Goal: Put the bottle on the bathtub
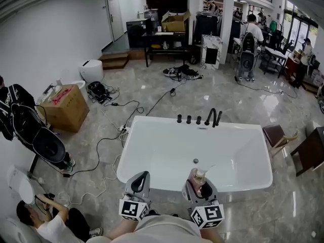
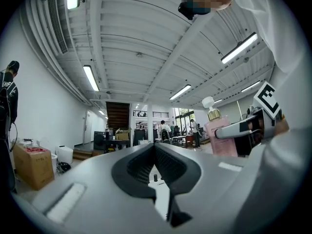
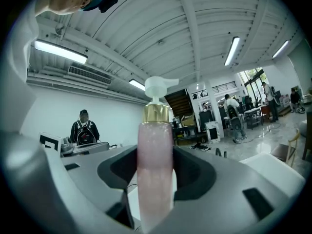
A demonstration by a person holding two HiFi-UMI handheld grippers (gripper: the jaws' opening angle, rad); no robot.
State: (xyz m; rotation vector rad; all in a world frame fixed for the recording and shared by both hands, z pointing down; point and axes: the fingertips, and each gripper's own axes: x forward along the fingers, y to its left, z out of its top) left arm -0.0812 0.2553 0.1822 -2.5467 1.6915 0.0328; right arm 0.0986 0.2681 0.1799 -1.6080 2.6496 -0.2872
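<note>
Holding a pink pump bottle (image 1: 198, 176), right tool (image 1: 201, 185) clamped round it near the bathtub (image 1: 167, 188) rim; left tool (image 2: 155, 152) closed, empty. Risk: tall bottle likely topples off the smooth rim.

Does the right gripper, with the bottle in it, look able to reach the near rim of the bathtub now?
Probably yes. The right gripper holds the bottle upright close to the near rim of the bathtub. Nothing shows between them, and the left gripper is off to one side.
</note>
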